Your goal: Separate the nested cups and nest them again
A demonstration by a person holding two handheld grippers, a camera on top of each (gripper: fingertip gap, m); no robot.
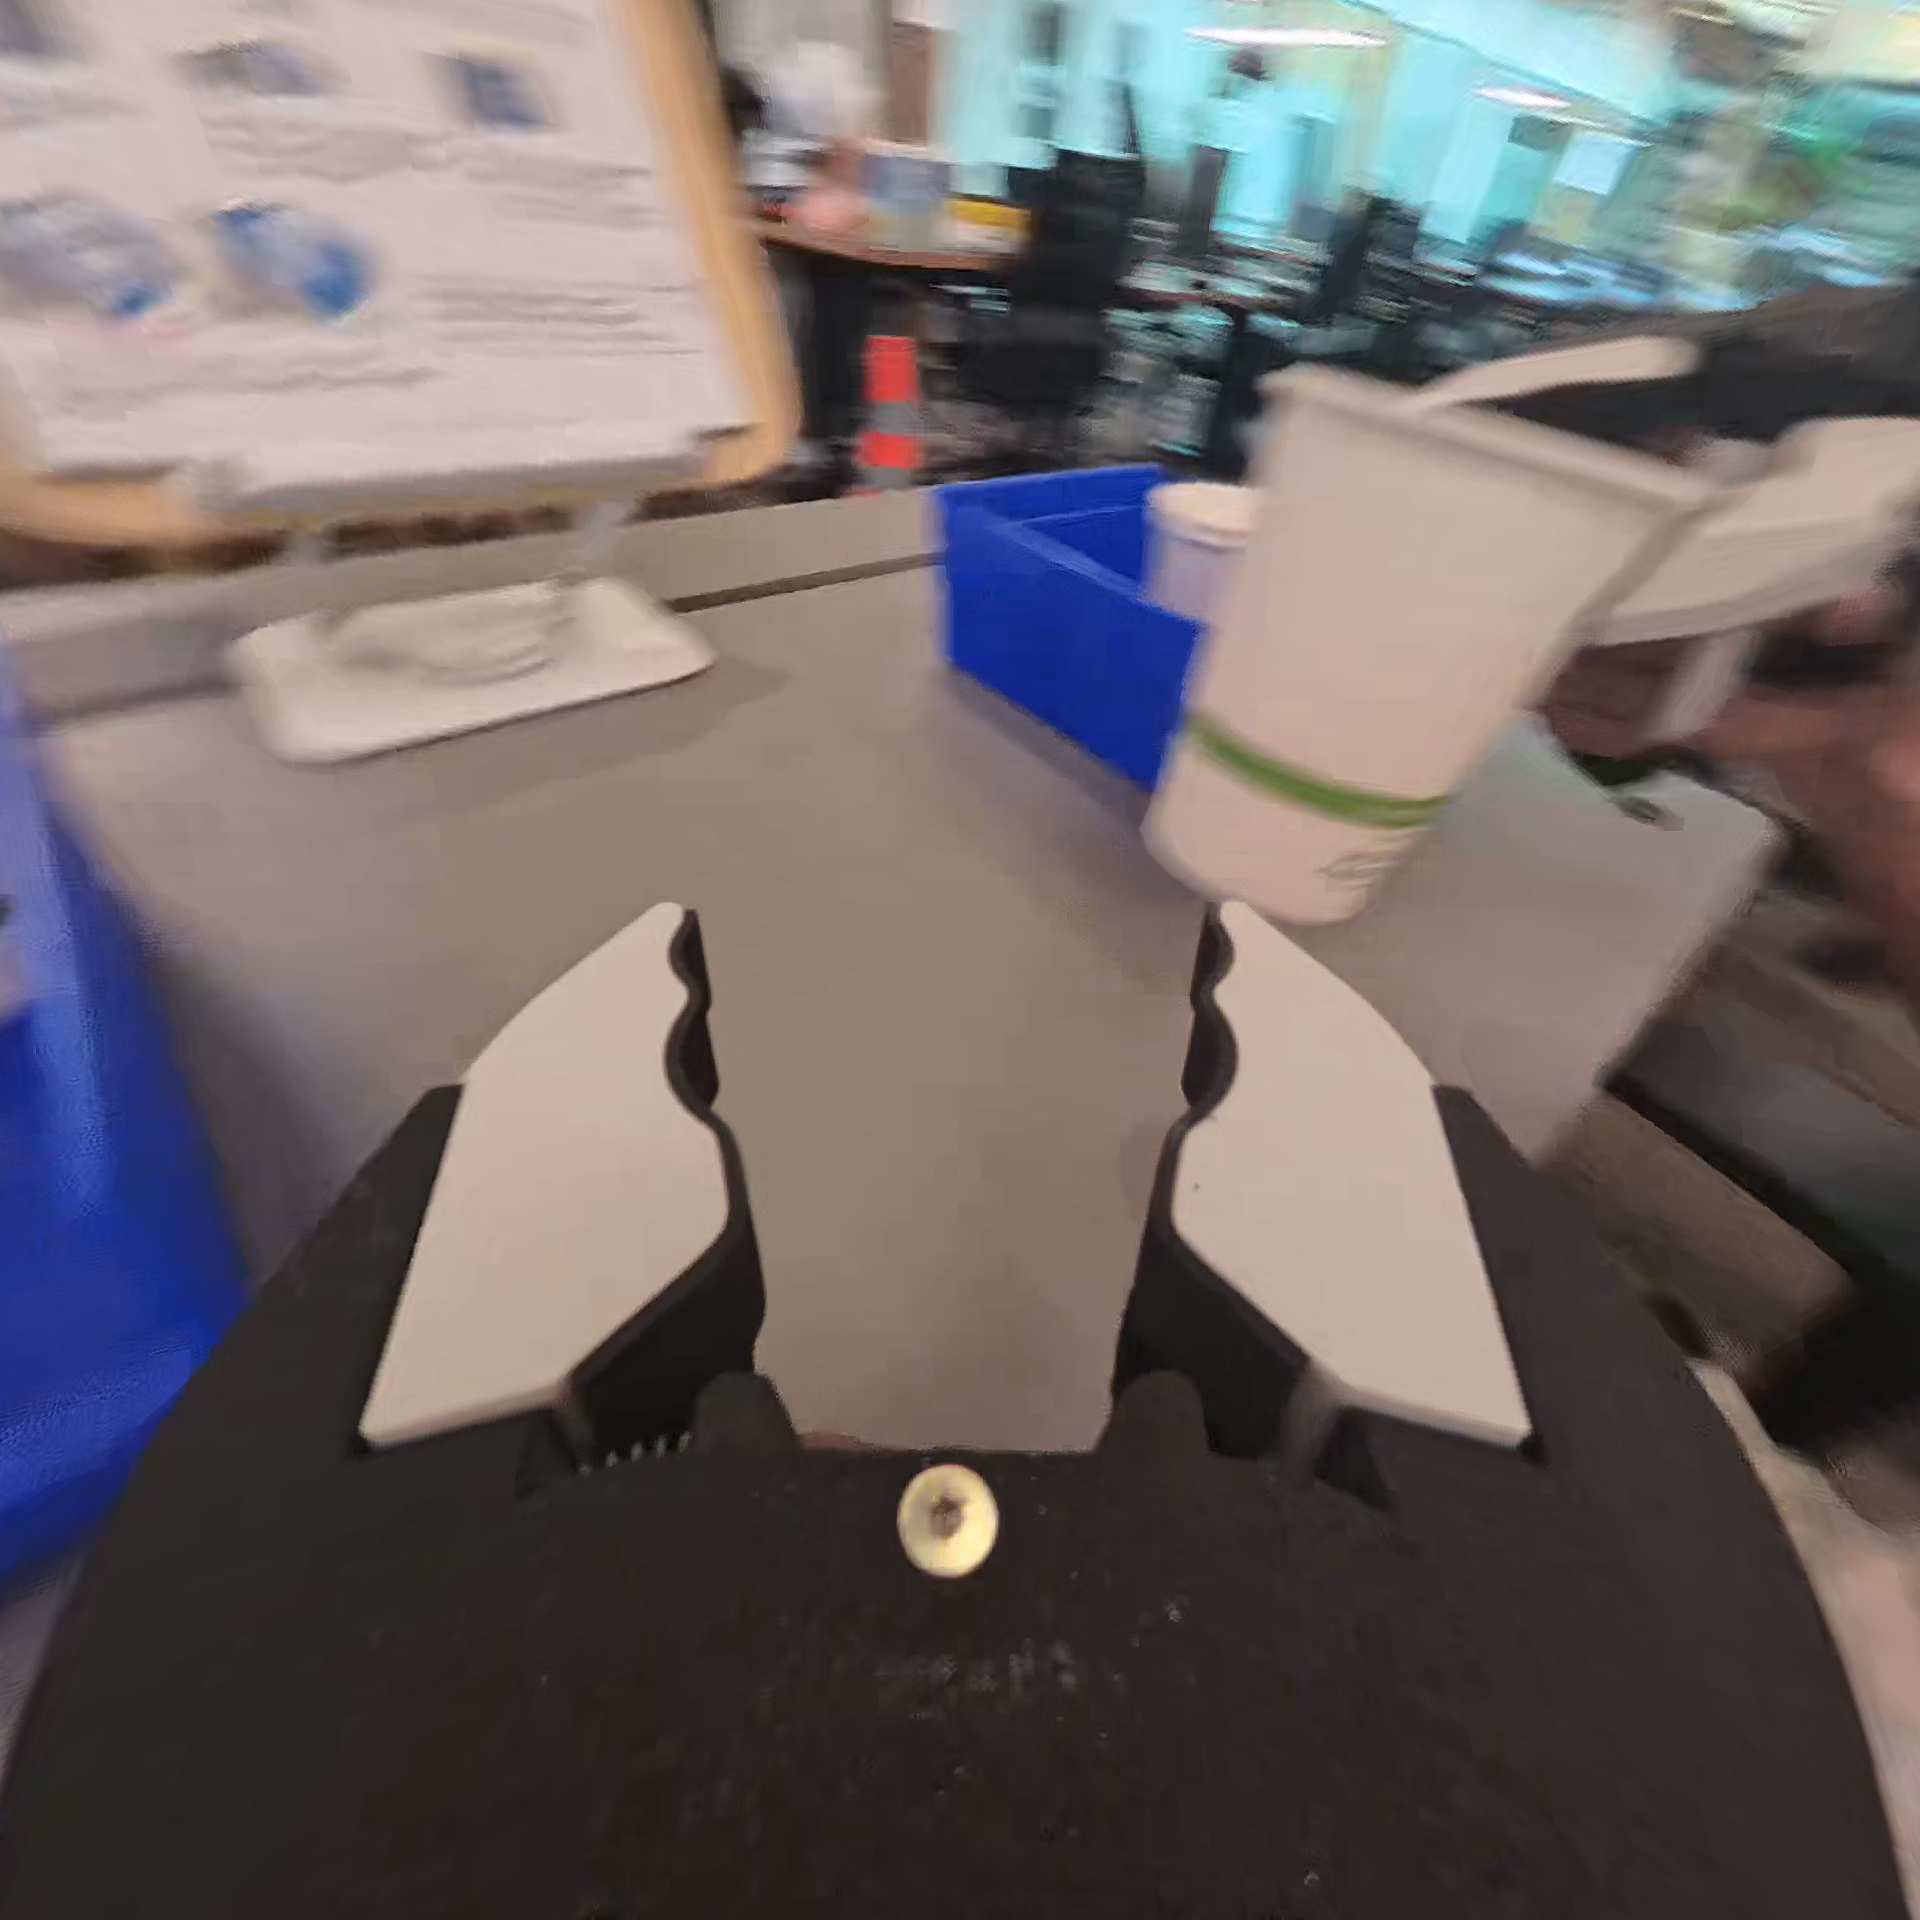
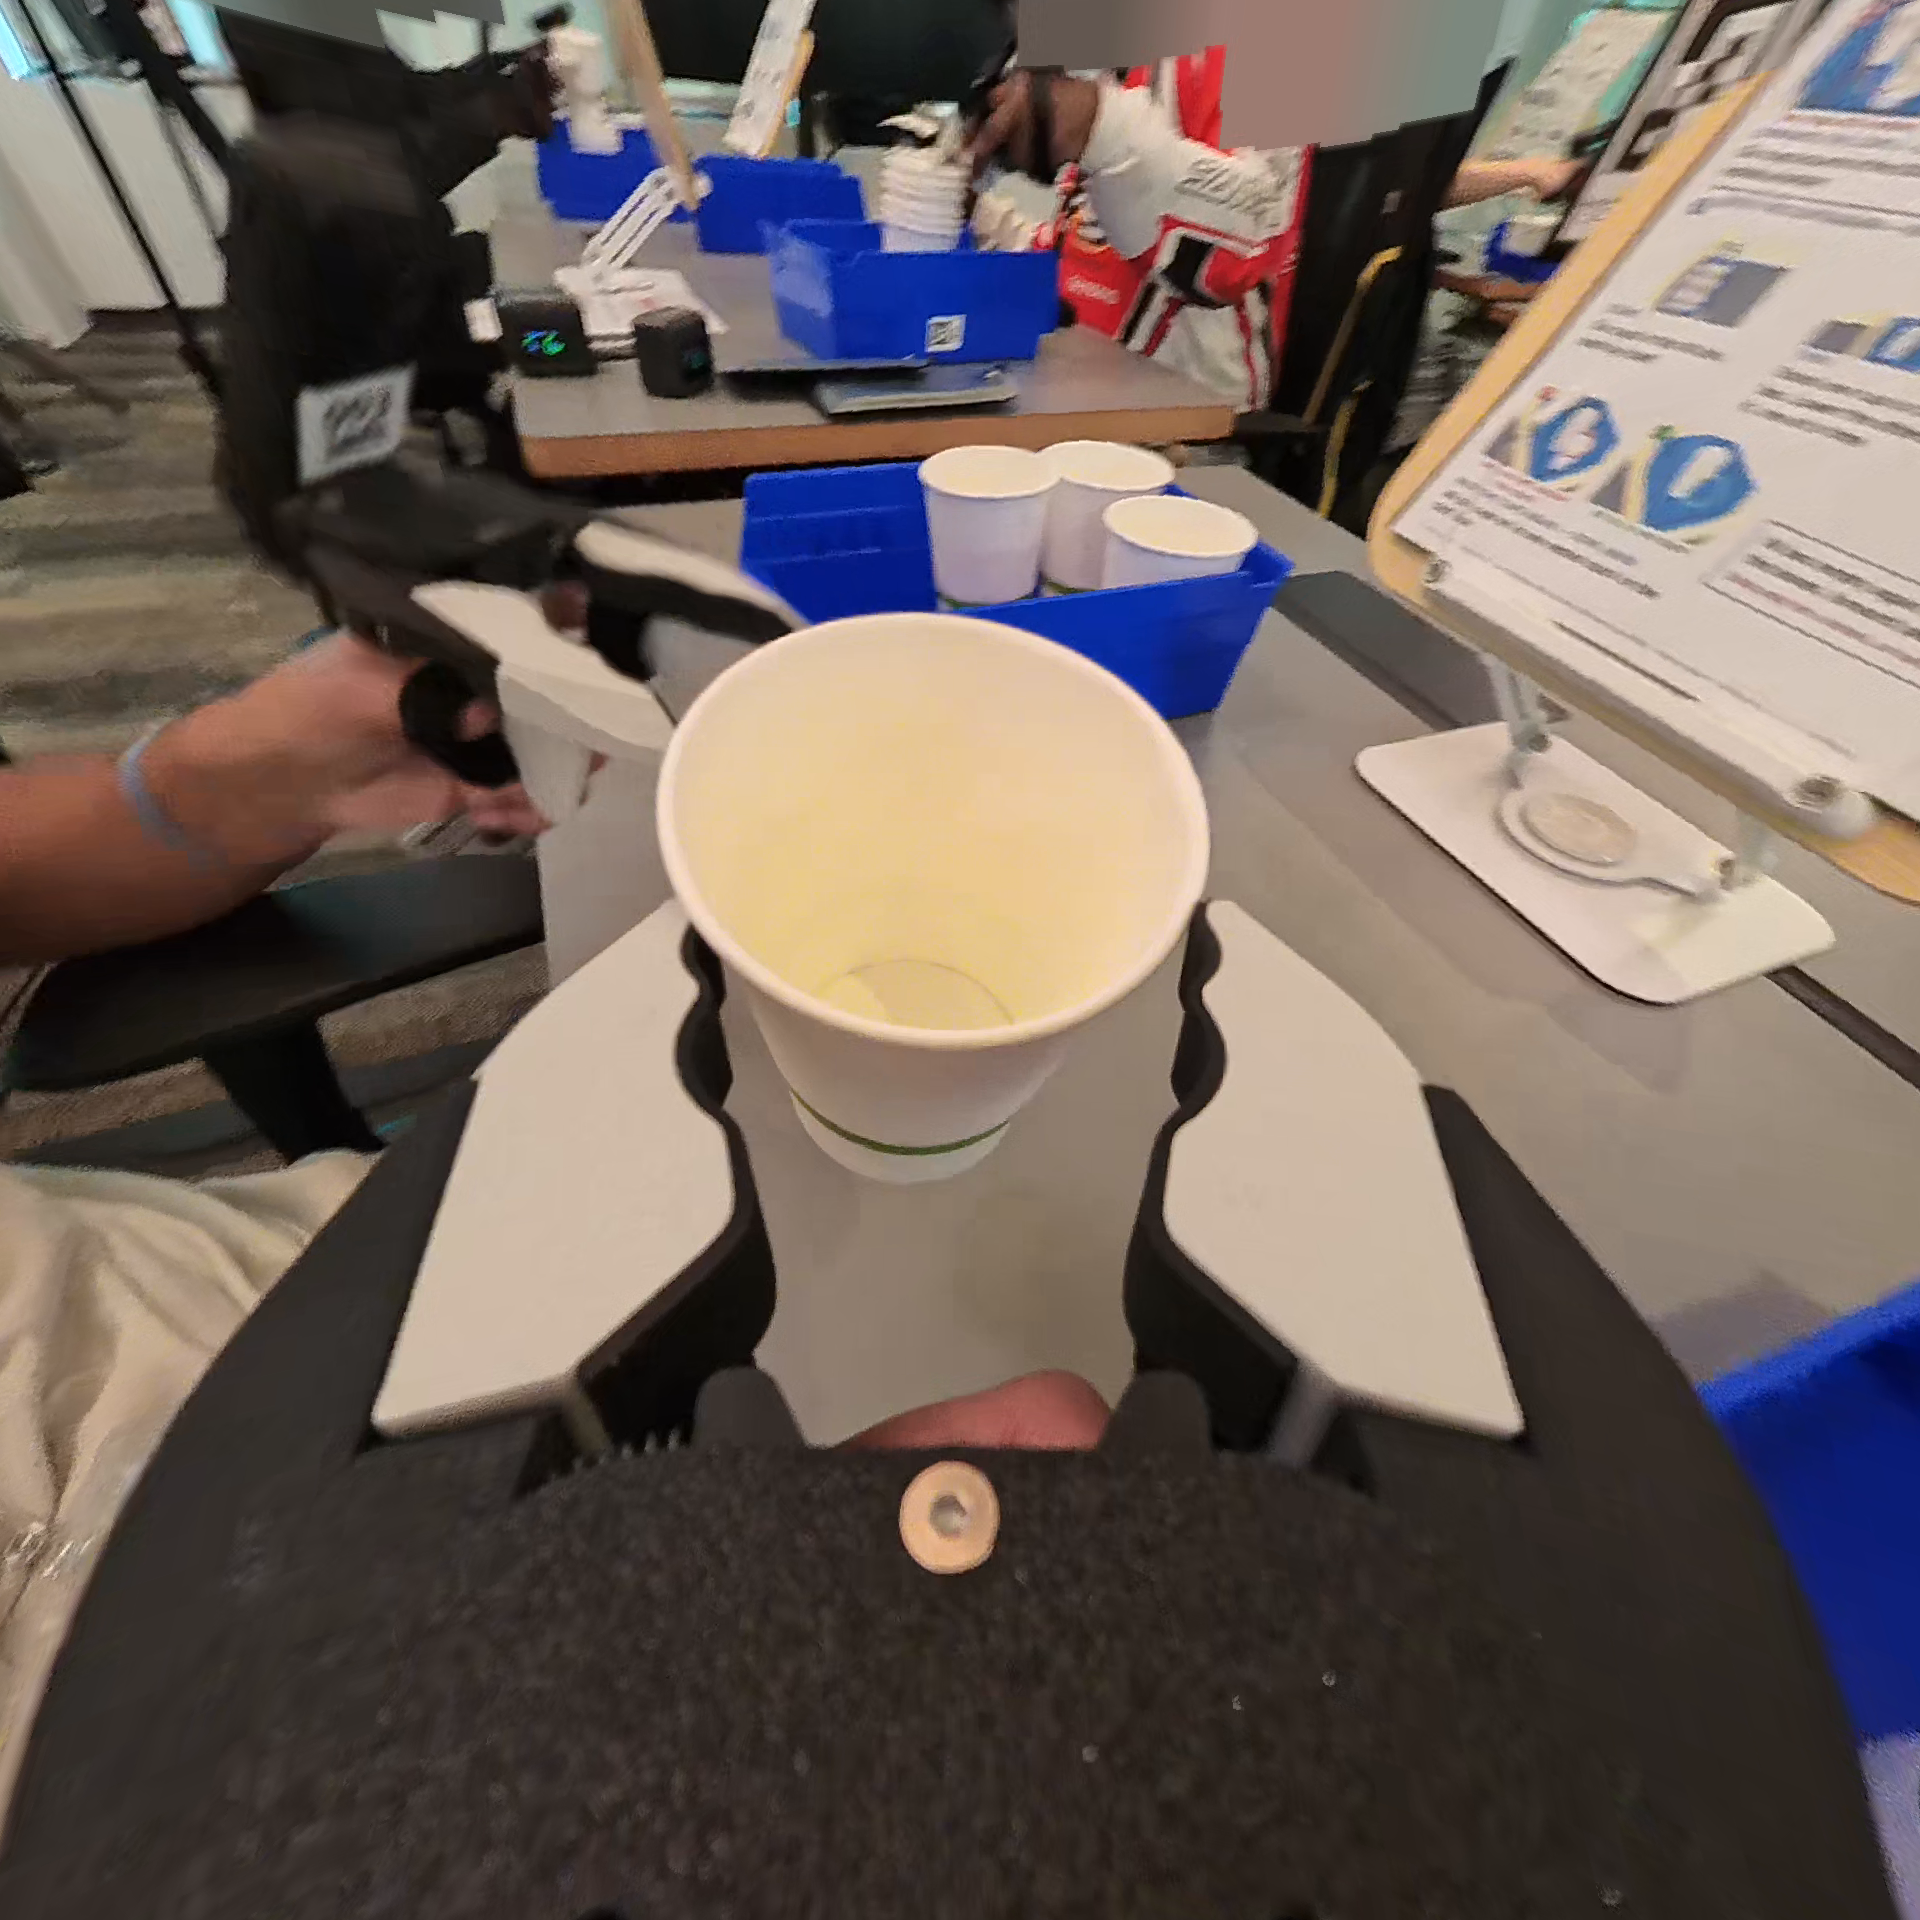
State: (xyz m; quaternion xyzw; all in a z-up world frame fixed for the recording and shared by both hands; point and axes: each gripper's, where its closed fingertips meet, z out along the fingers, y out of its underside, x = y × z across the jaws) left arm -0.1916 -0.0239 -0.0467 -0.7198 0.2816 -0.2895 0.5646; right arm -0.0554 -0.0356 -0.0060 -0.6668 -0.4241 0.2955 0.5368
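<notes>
right gripper (image 2: pixel 940 935) jaws clamp the white cup (image 2: pixel 925 883) aloft over the surface (image 2: pixel 1351 1039), mouth exposed for nesting; left gripper (image 1: pixel 951 935) jaws gape empty.

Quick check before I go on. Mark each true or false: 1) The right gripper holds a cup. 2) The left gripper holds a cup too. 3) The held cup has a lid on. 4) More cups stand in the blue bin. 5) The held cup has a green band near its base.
1) True: the right gripper is shut on the white cup, gripping just below its rim.
2) False: the left gripper is open and empty above the grey table.
3) False: the cup is open and looks empty inside.
4) True: three white cups stand in the blue bin.
5) True: the green band circles it near the base.
</notes>
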